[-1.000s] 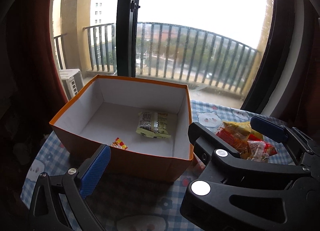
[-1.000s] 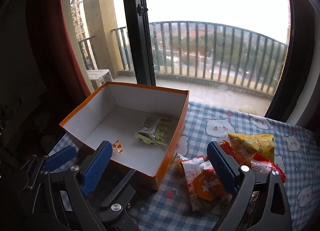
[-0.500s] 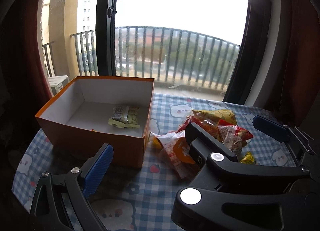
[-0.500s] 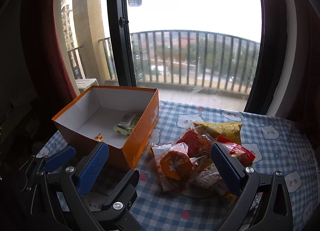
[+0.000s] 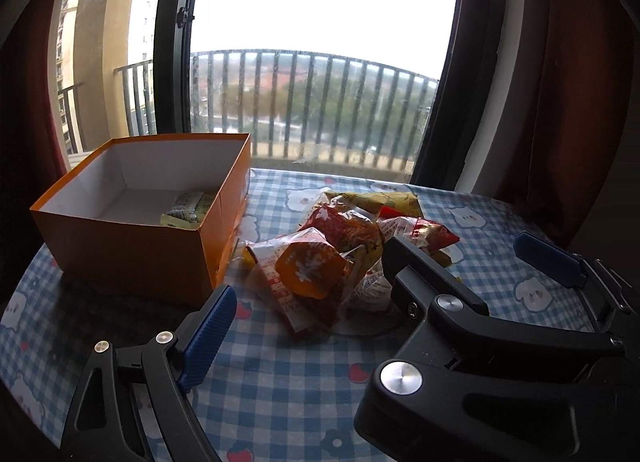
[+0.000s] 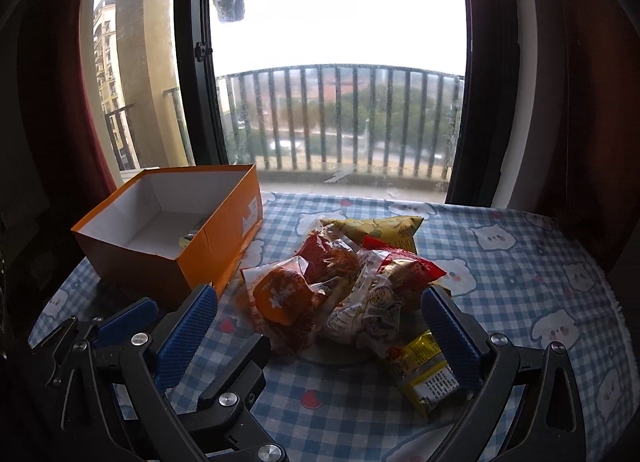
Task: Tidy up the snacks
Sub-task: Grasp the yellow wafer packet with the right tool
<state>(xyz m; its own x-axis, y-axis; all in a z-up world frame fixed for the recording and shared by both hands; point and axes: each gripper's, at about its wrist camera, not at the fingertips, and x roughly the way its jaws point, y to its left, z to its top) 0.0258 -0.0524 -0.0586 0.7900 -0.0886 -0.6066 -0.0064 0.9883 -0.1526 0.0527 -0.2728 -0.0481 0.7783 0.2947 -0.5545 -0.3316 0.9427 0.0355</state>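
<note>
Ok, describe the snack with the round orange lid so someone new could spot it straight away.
Start at the open orange cardboard box on the blue checked tablecloth. Just right of it lies a pile of crinkly snack packets. At the pile's near left edge sits the clear-wrapped cup with a round orange lid printed with a white snowflake-like mark; no neighbour has one.

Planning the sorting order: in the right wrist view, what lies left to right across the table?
Orange box → orange-lidded snack pack → red wrapper → small yellow packet.
</note>
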